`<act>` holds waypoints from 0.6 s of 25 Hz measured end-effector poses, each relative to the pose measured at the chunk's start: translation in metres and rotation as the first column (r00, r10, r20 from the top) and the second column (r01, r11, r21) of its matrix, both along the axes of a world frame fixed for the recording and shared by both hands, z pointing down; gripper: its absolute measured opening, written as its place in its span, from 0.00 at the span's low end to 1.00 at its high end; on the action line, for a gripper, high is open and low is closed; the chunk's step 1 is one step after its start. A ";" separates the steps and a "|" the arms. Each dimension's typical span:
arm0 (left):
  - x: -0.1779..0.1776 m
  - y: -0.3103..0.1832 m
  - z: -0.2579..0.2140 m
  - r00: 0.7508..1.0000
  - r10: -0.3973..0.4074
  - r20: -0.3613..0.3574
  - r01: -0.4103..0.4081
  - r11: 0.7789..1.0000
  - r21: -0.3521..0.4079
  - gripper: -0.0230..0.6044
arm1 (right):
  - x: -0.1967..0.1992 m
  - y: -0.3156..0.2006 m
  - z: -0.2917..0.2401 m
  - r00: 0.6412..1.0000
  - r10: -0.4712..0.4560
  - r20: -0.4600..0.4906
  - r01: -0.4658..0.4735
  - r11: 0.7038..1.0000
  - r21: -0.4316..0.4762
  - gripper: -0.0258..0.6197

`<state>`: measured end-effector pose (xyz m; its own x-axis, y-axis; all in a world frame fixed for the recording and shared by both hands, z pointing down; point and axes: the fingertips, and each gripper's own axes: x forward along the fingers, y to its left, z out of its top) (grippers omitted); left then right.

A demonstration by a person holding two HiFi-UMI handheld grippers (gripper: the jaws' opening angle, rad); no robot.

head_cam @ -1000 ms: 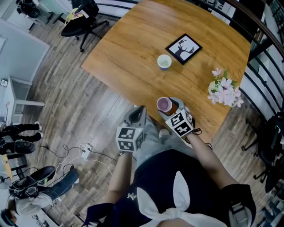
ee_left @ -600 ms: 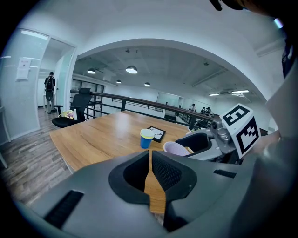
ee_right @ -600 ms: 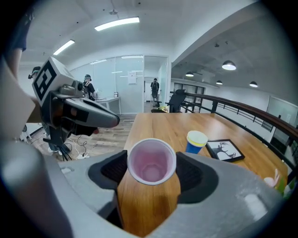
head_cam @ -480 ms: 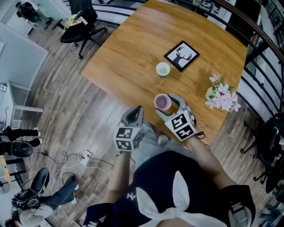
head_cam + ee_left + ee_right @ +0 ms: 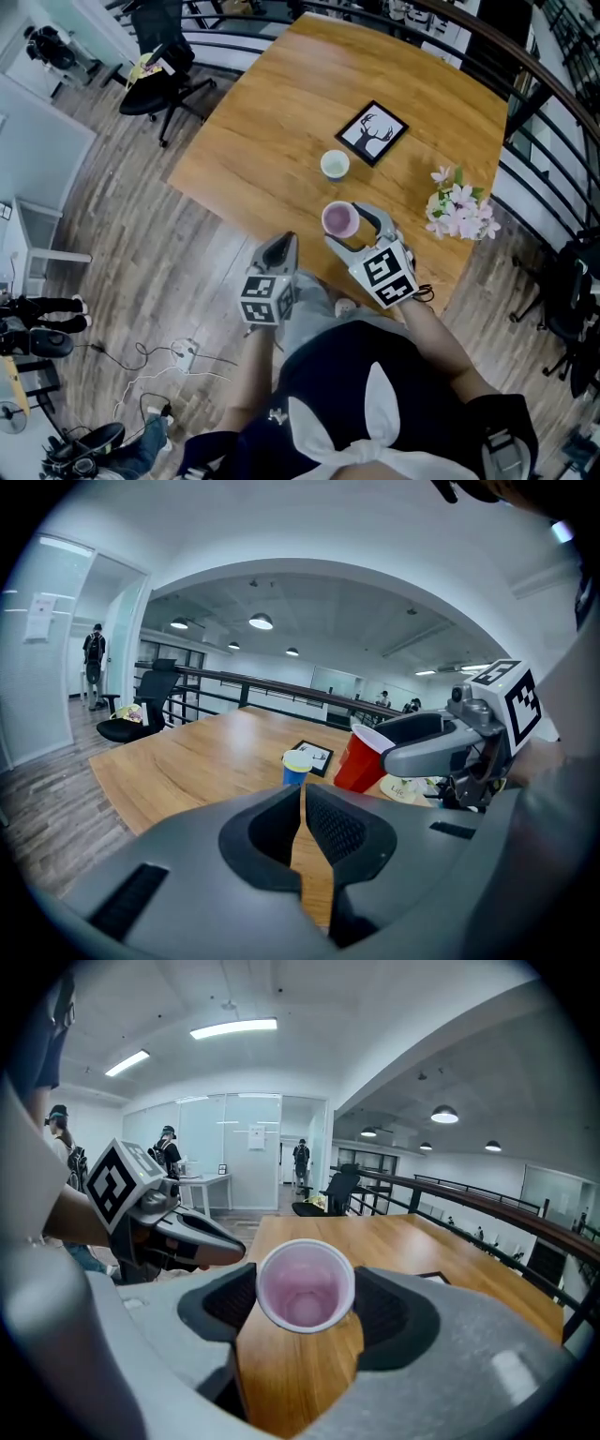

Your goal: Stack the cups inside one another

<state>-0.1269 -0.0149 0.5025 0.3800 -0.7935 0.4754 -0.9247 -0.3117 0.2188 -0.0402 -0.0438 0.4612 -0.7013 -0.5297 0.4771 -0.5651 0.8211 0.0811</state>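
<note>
Nothing is stacked yet on the table (image 5: 272, 112): the right hand-held gripper (image 5: 351, 223) pinches the red cup (image 5: 339, 220) near the table's edge, the left hand-held gripper (image 5: 281, 246) hangs pressed together and empty, and the blue cup (image 5: 335, 165) waits beside the picture frame (image 5: 372, 132).

table (image 5: 272, 122): wood, satin sheen, visible grain | red cup (image 5: 361, 761): smooth plast. | floor (image 5: 141, 244): matt wood planks

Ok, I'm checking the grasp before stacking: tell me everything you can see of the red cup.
The red cup looks like thin plastic: red outside, pale pink inside, white rim, narrowing to its base, empty. It is tilted, mouth tipped back toward the right gripper, whose jaws clamp its sides just below the rim. Nothing else touches it, and it seems to hang clear of the table.
</note>
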 end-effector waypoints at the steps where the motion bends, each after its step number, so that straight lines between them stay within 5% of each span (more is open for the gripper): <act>1: 0.001 -0.003 0.000 1.000 0.008 0.000 -0.008 1.000 -0.003 0.09 | 0.001 -0.002 -0.001 1.000 0.007 0.002 -0.007 1.000 0.001 0.54; 15: 0.002 -0.039 -0.015 0.998 0.062 0.004 -0.062 0.998 0.008 0.09 | 0.006 -0.033 -0.003 0.998 0.069 0.009 -0.069 0.998 -0.004 0.54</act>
